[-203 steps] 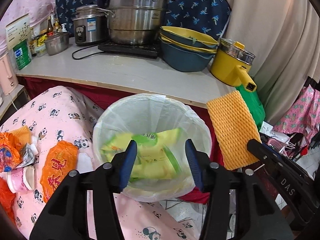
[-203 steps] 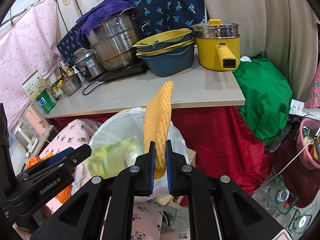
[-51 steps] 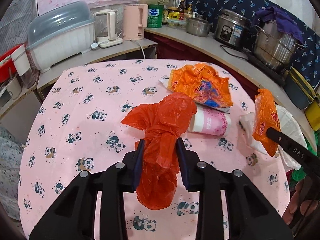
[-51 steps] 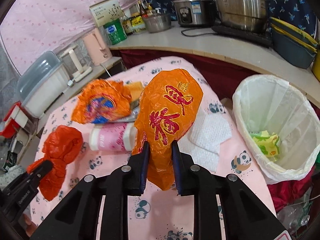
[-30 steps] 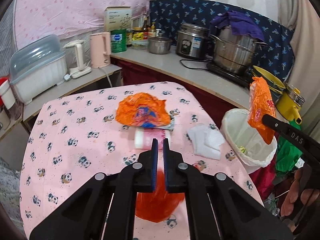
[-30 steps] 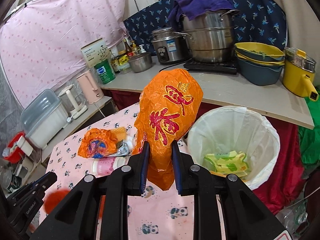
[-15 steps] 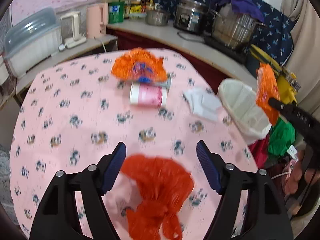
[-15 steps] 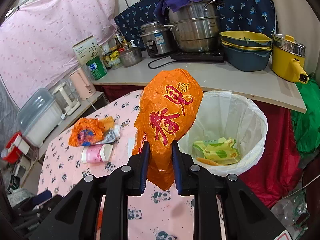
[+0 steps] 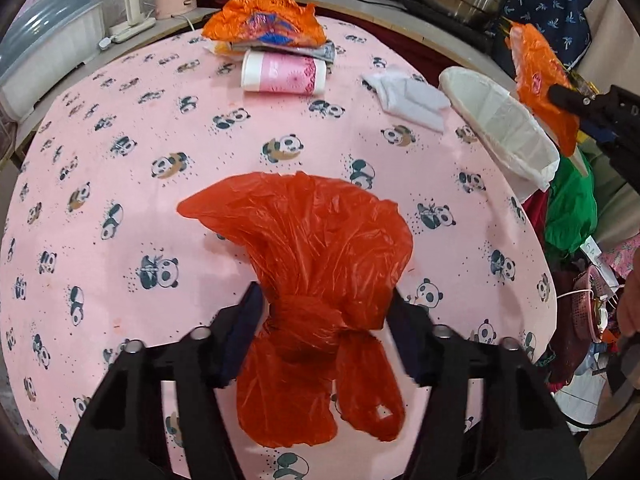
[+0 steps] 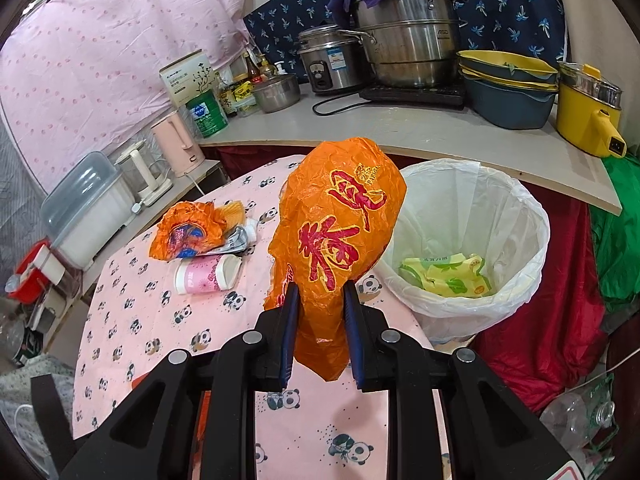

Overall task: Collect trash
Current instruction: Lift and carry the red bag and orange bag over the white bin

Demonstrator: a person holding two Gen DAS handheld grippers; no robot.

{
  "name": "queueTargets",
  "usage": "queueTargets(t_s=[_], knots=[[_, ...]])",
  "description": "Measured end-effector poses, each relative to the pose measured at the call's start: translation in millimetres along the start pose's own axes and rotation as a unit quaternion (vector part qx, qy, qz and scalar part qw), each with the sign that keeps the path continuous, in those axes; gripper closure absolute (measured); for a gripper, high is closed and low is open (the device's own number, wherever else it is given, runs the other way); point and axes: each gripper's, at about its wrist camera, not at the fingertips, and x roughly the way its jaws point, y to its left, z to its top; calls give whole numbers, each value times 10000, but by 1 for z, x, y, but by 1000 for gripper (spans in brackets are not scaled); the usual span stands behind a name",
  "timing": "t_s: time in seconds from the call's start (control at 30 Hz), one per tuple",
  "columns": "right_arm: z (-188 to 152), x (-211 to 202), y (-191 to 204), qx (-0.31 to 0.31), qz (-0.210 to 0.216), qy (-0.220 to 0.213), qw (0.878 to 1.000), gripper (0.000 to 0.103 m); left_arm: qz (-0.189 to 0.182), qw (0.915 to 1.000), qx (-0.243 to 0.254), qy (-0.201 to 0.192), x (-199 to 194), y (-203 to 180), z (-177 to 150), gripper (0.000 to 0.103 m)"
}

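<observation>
My left gripper (image 9: 326,304) is open around a knotted red plastic bag (image 9: 316,264) that lies on the pink panda tablecloth (image 9: 120,152); the jaws stand wide on either side of its knot. My right gripper (image 10: 319,292) is shut on an orange wrapper with red characters (image 10: 340,236), held up just left of the white-lined trash bin (image 10: 516,216). The wrapper (image 9: 540,80) and the bin (image 9: 500,128) also show at the right of the left wrist view. Yellow-green packaging (image 10: 444,274) lies in the bin.
On the table lie a crumpled orange bag (image 9: 264,24), a pink cup on its side (image 9: 284,76) and a white tissue (image 9: 408,96). A counter (image 10: 400,128) behind holds pots, bowls and a yellow cooker (image 10: 588,116). A green bag (image 9: 572,204) sits beyond the bin.
The left gripper let go of the red bag, which dropped onto the table; the open jaws have since come down around its knot. The right gripper still holds the orange wrapper by the bin.
</observation>
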Motion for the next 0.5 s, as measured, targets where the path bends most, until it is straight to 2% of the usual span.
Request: queueTargets(t_s=[0.2,0.5], knots=[[-2,-3,2,-41,13,11,10000,82,-14,9999,82,-83,-2,-6,3,61],[6,-10,0,-25,-12,-132,9999,82,-45,9978,218,-626,-24,-23,38,61]])
